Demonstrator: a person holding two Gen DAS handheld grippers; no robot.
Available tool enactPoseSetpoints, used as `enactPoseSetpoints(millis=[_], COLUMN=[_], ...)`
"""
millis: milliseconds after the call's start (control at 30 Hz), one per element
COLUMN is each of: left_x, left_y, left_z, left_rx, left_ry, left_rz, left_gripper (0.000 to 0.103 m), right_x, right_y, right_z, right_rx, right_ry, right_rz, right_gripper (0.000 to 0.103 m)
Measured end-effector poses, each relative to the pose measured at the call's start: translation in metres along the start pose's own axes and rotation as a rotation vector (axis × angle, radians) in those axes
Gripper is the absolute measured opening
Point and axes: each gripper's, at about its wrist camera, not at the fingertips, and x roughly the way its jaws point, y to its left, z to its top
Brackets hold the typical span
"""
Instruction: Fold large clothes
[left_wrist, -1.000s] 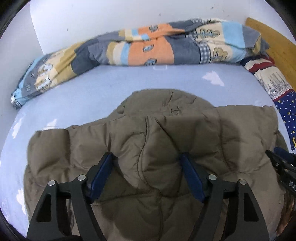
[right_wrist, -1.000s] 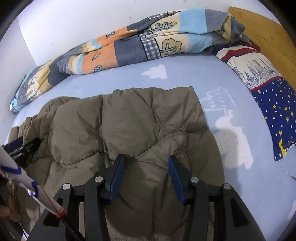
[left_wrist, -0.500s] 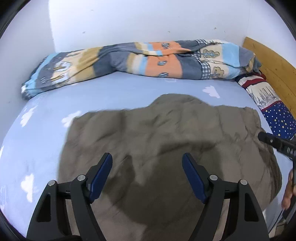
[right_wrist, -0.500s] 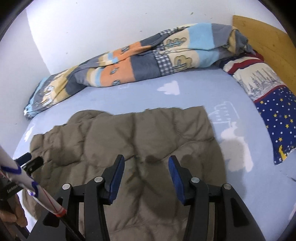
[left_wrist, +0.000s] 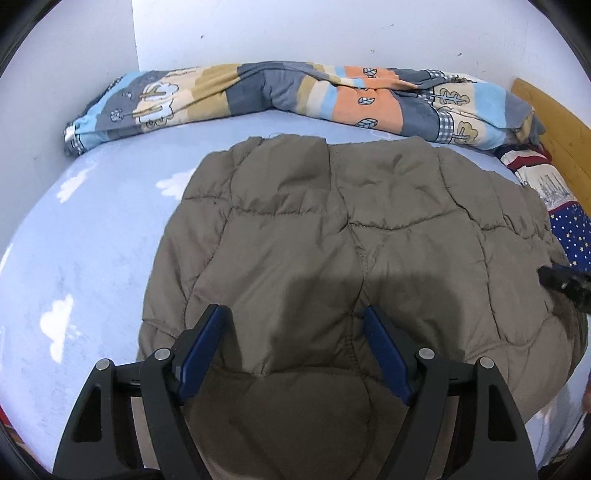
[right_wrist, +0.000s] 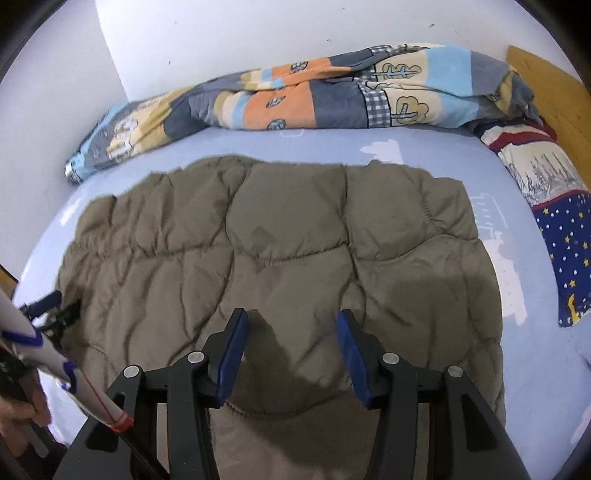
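Observation:
An olive-brown quilted puffer jacket (left_wrist: 332, 236) lies spread flat on the light blue bed sheet (left_wrist: 92, 240), its near edge hanging toward me. It also shows in the right wrist view (right_wrist: 288, 251). My left gripper (left_wrist: 295, 317) is open, hovering above the jacket's near part, holding nothing. My right gripper (right_wrist: 291, 321) is open above the jacket's near part, also empty. The right gripper's tip (left_wrist: 565, 284) shows at the right edge of the left wrist view; the left gripper (right_wrist: 51, 310) shows at the left edge of the right wrist view.
A rolled patchwork blanket (left_wrist: 295, 96) lies along the white wall at the far side of the bed. A pillow with stars and stripes (right_wrist: 546, 199) lies at the right by a wooden headboard (right_wrist: 550, 88). A white rod with red and blue marks (right_wrist: 44, 362) crosses the lower left.
The jacket has gone from bunched and lifted to lying flat, spread across the sheet. Both grippers have pulled back and sit higher over its near edge.

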Motion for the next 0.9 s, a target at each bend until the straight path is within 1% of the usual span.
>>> enactPoseSetpoints(millis=[67, 167, 333, 500, 667, 800, 900], left_x=[0.005, 0.009, 0.001, -0.016, -0.033, -0.041, -0.044], left_y=[0.001, 0.008, 0.009, 0.008, 0.007, -0.002, -0.012], left_z=[-0.001, -0.003, -0.003, -0.004, -0.006, -0.01, -0.019], left_rx=[-0.007, -0.043, -0.05, -0.021, -0.01, 0.03, 0.062], left_ry=[0.014, 0.027, 0.006, -0.06, -0.123, -0.15, -0.158], left_rz=[-0.012, -0.04, -0.037, 0.01, 0.031, 0.045, 0.062], left_gripper=[0.078, 0.078, 0.078, 0.078, 0.078, 0.078, 0.078], right_x=[0.007, 0.017, 0.02, -0.008, -0.038, -0.054, -0.055], right_y=[0.002, 0.002, 0.005, 0.001, -0.004, -0.003, -0.001], right_z=[-0.001, -0.001, -0.001, -0.004, -0.019, -0.034, -0.044], right_rx=[-0.01, -0.013, -0.027, -0.001, 0.017, 0.023, 0.023], right_ry=[0.014, 0.029, 0.033, -0.006, -0.043, -0.059, -0.044], right_rz=[-0.009, -0.013, -0.033, 0.001, -0.015, -0.016, -0.017], right_gripper=[0.057, 0.06, 0.061, 0.061, 0.061, 0.061, 0.061])
